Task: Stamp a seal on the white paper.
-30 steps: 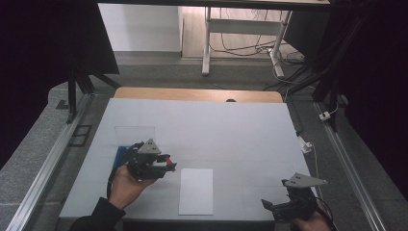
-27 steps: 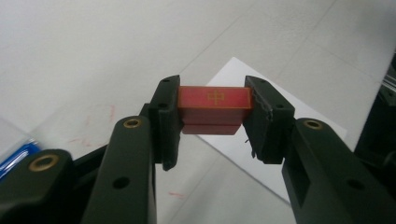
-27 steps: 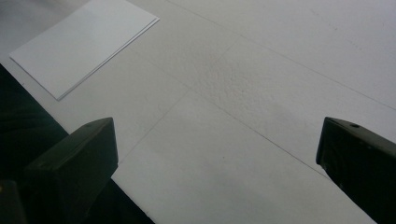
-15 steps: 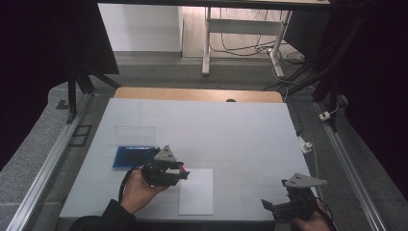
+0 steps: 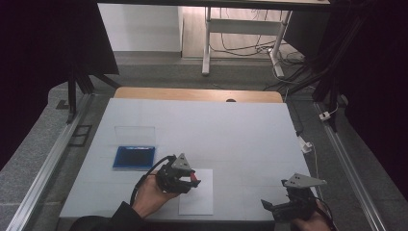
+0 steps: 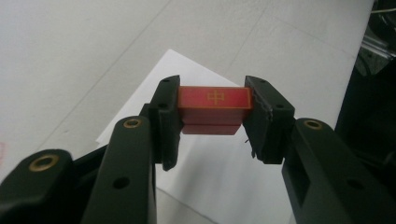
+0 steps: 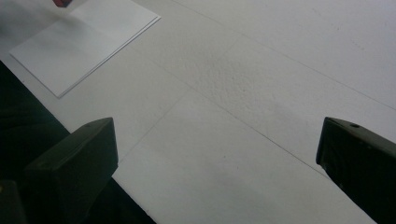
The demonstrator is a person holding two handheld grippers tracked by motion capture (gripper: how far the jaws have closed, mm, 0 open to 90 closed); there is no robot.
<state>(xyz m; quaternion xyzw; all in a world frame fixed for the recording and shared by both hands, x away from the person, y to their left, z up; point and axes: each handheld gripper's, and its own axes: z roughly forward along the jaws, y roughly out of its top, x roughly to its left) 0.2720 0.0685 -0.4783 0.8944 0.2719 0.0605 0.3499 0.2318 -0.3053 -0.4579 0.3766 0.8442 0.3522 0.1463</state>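
Blue pad point(image 5: 134, 158) lies behind the left gripper point(image 5: 191, 179), whose jaws clamp a red stamp point(image 6: 214, 110) above the paper point(image 5: 197, 193). Best lowered flat and pressed evenly. Right gripper point(image 5: 269, 206) waits open, well aside.

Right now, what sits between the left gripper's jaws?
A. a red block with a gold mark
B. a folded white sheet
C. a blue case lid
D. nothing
A: in the left gripper view, the left gripper has its jaws pressed on both ends of the red block, above the white sheet.
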